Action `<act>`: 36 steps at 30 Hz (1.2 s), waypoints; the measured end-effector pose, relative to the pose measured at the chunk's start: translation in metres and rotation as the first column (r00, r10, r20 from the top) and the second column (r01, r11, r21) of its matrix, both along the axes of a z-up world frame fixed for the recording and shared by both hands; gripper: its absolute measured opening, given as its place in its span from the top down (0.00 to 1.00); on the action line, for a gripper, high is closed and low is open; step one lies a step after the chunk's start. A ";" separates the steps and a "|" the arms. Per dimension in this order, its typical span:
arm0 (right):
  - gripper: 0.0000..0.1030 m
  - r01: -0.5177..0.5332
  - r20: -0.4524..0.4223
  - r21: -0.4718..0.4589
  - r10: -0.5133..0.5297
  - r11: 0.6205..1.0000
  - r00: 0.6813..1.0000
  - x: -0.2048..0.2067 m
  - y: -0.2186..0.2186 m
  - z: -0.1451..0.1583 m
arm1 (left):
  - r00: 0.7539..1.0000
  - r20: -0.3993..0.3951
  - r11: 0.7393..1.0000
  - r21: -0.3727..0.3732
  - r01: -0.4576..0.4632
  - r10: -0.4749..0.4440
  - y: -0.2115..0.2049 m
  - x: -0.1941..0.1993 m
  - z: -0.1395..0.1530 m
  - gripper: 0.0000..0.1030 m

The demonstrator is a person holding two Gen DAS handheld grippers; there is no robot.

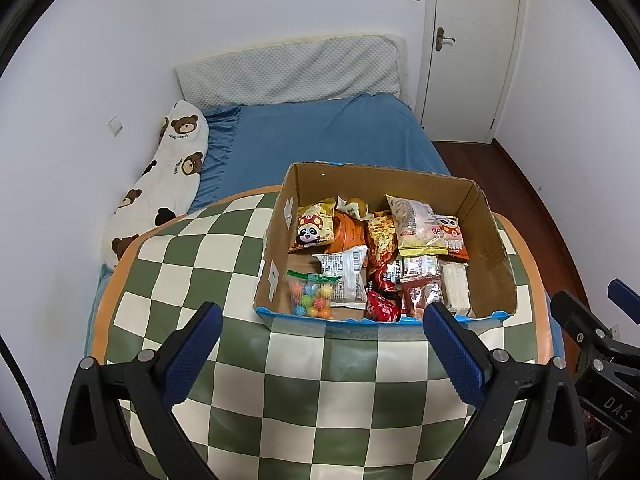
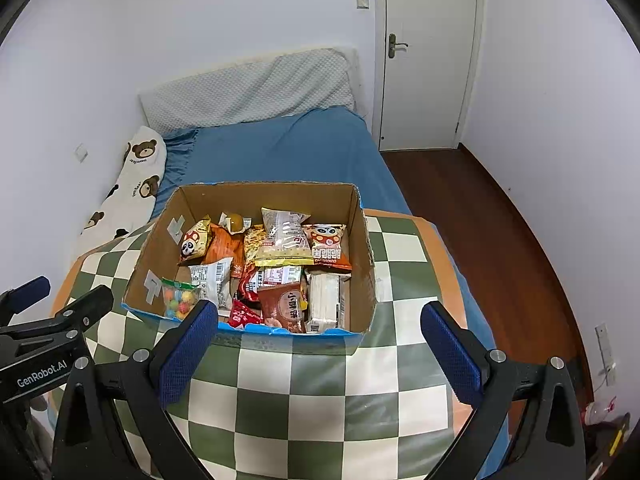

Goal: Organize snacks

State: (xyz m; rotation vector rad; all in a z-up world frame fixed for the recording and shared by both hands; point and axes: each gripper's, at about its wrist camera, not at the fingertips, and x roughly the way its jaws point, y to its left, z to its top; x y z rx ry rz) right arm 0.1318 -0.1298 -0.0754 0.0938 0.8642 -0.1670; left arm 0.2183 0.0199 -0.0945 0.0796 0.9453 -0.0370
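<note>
An open cardboard box stands on a green and cream checkered cloth. It holds several snack packets: a panda packet, a yellow packet, a clear bag of coloured candy balls, a brown packet and a white pack. My left gripper is open and empty, just in front of the box. My right gripper is open and empty, also in front of the box.
A bed with a blue sheet lies behind the box, with a bear-print pillow along the left wall. A white door and dark wood floor are to the right.
</note>
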 end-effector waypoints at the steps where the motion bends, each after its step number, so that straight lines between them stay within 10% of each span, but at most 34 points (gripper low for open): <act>1: 0.00 0.000 0.000 0.000 0.000 1.000 1.000 0.000 0.000 0.000 | 1.000 0.000 1.000 0.000 0.001 -0.001 0.000 0.000 0.000 0.00; 36: 0.00 0.017 -0.008 0.003 -0.017 1.000 1.000 -0.006 -0.004 0.000 | 1.000 -0.003 1.000 0.006 0.022 -0.022 -0.002 -0.009 -0.003 0.00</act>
